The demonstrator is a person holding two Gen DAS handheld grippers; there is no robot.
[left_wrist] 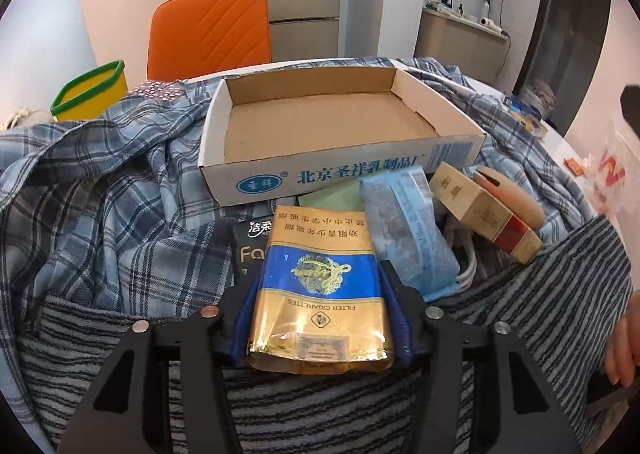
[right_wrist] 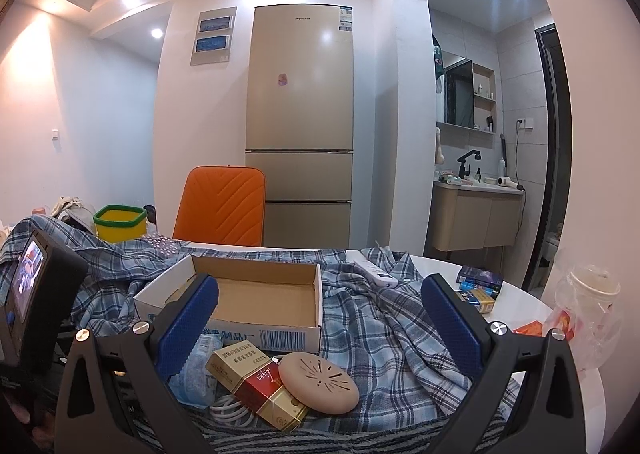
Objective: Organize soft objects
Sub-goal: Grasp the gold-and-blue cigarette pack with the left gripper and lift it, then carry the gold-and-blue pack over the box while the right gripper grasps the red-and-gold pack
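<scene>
The left gripper (left_wrist: pixel 320 314) has its jaws clamped on a gold-and-blue cigarette pack (left_wrist: pixel 318 286), blue pads pressed to both sides, the soft foil pack poking out toward the far side of the counter. Straight ahead of it, the open cardboard box (left_wrist: pixel 340 174) with blue printing sits on a rumpled blue plaid shirt (left_wrist: pixel 100 206). Just right of the held pack lies a pale blue plastic packet (left_wrist: pixel 408 230), and right of that a gold-and-red cigarette box (left_wrist: pixel 488 210) touching a round tan disc (left_wrist: pixel 516 198). A dark tissue pack (left_wrist: pixel 250 250) peeks out on the left, and a grey striped towel (left_wrist: pixel 540 314) spreads across the near edge.

Over on the right gripper (right_wrist: pixel 320 326), the jaws stand wide apart, nothing between the blue pads. Below them you can see the gold-and-red cigarette box (right_wrist: pixel 256 386), the tan disc (right_wrist: pixel 320 382) leaning on it, and a coil of white cable (right_wrist: pixel 230 412) at the near side. The cardboard box (right_wrist: pixel 256 314) sits just beyond, a white remote (right_wrist: pixel 376 272) lies on the shirt farther right, and a yellow bin with a green rim (right_wrist: pixel 120 224) stands at far left beside an orange chair (right_wrist: pixel 222 210).
</scene>
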